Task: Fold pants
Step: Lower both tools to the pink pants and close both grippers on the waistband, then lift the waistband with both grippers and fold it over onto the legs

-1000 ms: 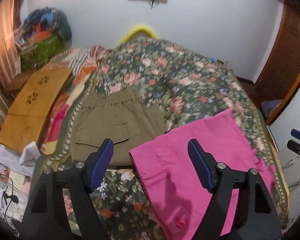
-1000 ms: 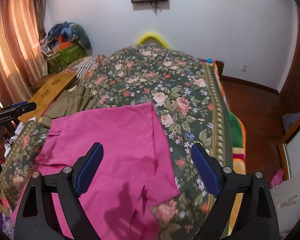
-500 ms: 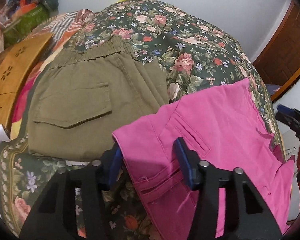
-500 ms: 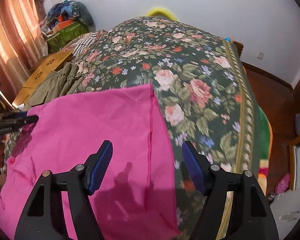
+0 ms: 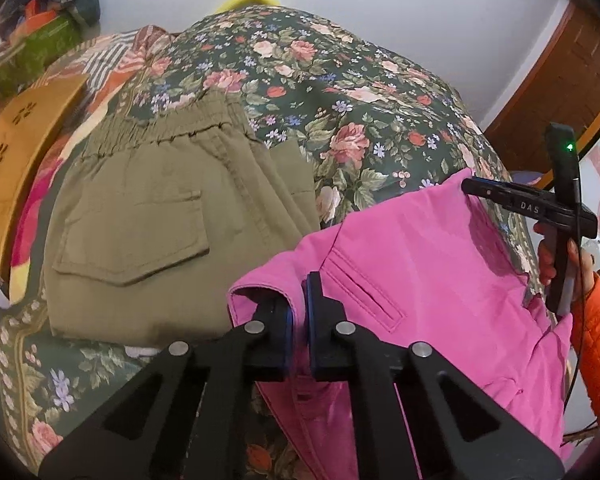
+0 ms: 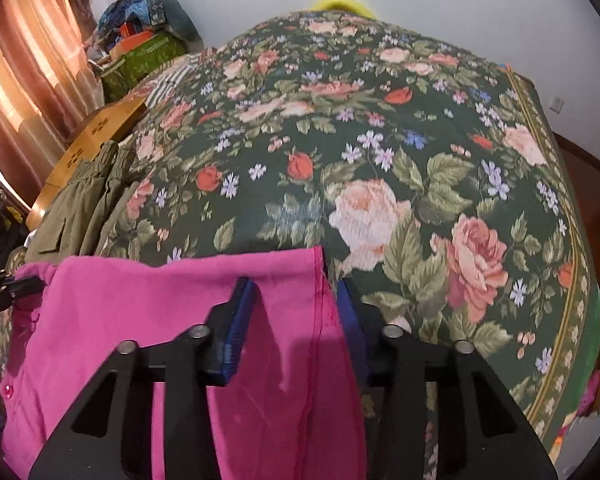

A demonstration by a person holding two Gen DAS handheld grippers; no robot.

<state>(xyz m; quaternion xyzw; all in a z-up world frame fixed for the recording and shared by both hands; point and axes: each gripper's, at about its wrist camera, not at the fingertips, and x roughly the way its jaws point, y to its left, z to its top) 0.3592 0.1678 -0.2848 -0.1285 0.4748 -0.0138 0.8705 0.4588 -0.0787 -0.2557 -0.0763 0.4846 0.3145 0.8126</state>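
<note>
Pink pants [image 5: 420, 264] lie on the floral bedspread [image 5: 340, 92]. My left gripper [image 5: 298, 300] is shut on the pants' waistband corner, which stands up between the blue pads. In the right wrist view my right gripper [image 6: 296, 300] straddles the far hem corner of the pink pants [image 6: 140, 320]; its jaws are partly closed with cloth between them, still apart. The right gripper also shows in the left wrist view [image 5: 532, 208] at the pants' far edge, held by a hand in an orange sleeve.
Folded olive pants [image 5: 160, 208] lie left of the pink ones, also in the right wrist view [image 6: 80, 208]. A wooden board [image 5: 16, 148] and piled clothes [image 5: 40, 12] sit at the bed's left. A wooden door [image 5: 560, 80] is right.
Both grippers dropped to the pink pants. The left jaws closed onto the waistband corner. The right jaws narrowed around the hem corner.
</note>
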